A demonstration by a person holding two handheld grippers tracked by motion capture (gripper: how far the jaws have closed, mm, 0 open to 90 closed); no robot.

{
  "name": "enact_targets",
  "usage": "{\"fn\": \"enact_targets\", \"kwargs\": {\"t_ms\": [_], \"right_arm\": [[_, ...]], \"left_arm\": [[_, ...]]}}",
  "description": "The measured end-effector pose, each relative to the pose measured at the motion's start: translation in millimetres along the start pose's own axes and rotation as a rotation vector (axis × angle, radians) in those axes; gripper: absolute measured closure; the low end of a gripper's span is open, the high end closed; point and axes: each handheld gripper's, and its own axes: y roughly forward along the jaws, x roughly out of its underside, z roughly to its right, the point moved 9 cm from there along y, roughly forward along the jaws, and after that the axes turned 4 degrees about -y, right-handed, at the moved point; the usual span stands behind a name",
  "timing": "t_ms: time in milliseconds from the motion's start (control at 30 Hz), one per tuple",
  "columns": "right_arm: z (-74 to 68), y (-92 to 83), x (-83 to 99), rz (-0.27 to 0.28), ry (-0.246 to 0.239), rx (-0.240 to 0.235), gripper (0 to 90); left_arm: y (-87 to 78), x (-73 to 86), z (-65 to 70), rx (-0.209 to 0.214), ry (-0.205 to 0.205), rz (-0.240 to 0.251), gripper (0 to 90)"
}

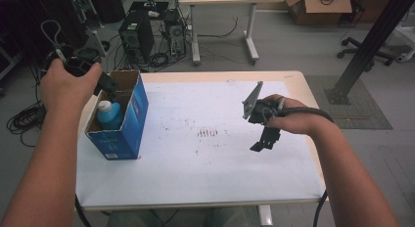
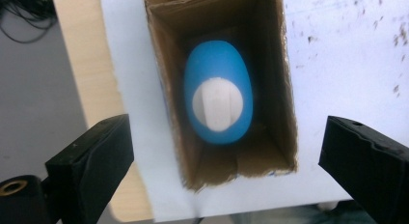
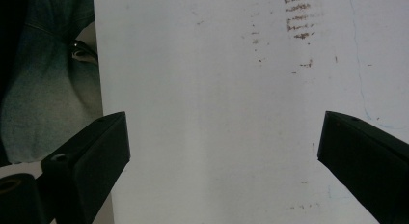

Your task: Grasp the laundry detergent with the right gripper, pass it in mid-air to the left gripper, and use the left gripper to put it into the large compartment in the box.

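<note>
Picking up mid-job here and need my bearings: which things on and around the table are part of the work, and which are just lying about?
In the job:
- blue bottle with white cap, upright in the box
- open blue carton holding it
- left gripper, open above the carton
- right gripper, open over the table sheet

Lying about:
- computer tower on the floor
- cardboard box
- office chair base

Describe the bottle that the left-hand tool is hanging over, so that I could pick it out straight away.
Start at the white-covered table and go to its left edge, where an open blue cardboard box stands upright. The blue bottle stands inside it, right under the open left gripper. Its white cap and rounded blue shoulders set it apart from the brown cardboard walls around it.
</note>
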Motion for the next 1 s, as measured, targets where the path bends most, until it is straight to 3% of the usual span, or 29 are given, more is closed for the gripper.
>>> {"fn": "enact_targets", "kwargs": {"t_ms": [100,267,333,500,600,767,833,1000], "right_arm": [[0.0,-2.0,0.3,-0.002,0.005,0.005,4.2],[0.8,-4.5,0.3,0.003,0.008,0.014,4.2],[0.9,-5.8,0.0,0.004,0.011,0.015,4.2],[1.5,-7.7,-2.0,0.007,0.011,0.021,4.2],[1.9,-8.0,-2.0,0.008,0.007,0.023,4.2],[1.8,-8.7,-1.6,0.013,0.008,0.025,4.2],[1.9,-9.4,-0.9,0.014,0.010,0.026,4.2],[2.3,-11.3,1.3,0.010,0.013,0.029,4.2]], "left_arm": [[-9.6,-2.8,3.7,-0.025,0.041,0.007,5.4],[-25.6,-8.1,19.2,-0.006,0.122,0.019,5.4],[-31.1,-9.6,24.7,-0.023,0.150,0.023,5.3],[-40.7,-12.7,40.0,-0.016,0.225,0.023,5.2],[-44.3,-13.1,49.8,-0.022,0.290,0.011,5.3],[-49.8,-13.6,68.6,0.010,0.384,0.019,5.4],[-52.4,-14.0,75.4,0.016,0.449,0.017,5.4],[-53.6,-12.9,93.5,0.042,0.555,0.008,5.4]]}}
